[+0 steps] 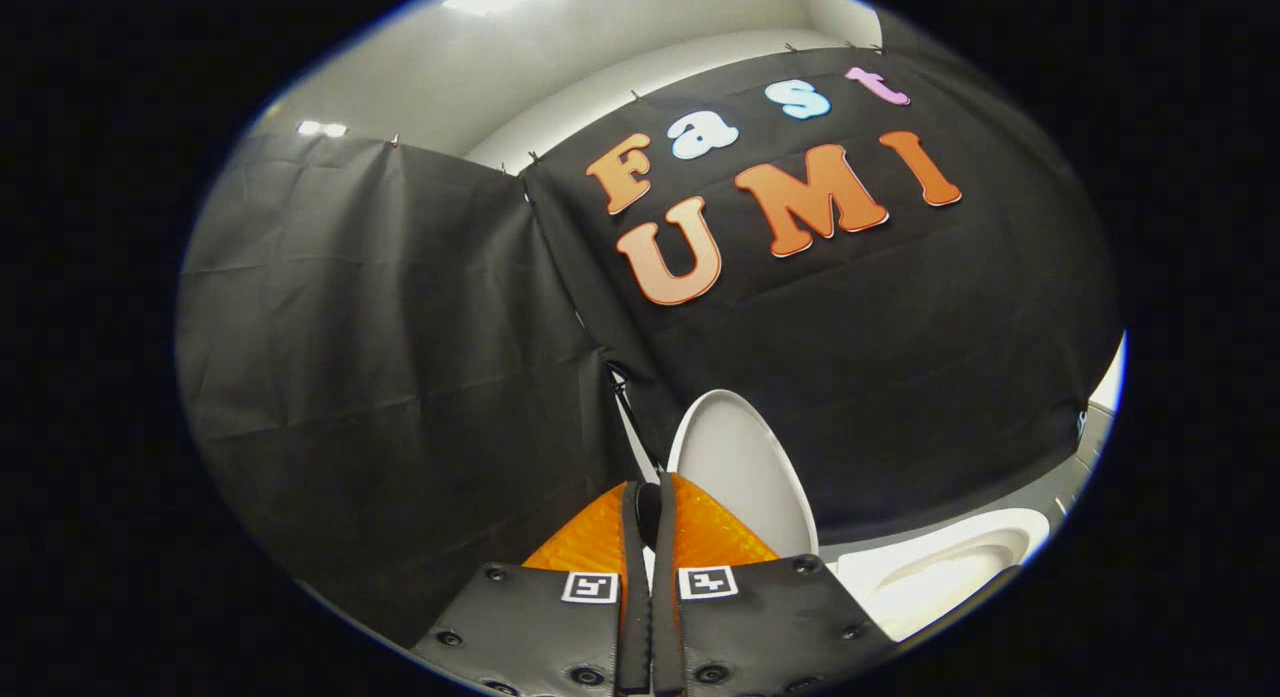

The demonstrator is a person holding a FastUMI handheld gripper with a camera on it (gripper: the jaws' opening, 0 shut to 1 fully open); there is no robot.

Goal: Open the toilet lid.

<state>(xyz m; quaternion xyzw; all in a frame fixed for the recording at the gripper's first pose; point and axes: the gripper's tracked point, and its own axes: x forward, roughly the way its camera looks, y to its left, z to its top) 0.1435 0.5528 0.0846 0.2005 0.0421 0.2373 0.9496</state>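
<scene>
Both fingers apparently together; lid part-hidden.

The gripper has two orange fingers with a ribbed, waffled surface and thin black inner pads. Nearer, each sits in a black plate fixed with dark round screws, and each plate carries a small square black-and-white marker.
</scene>
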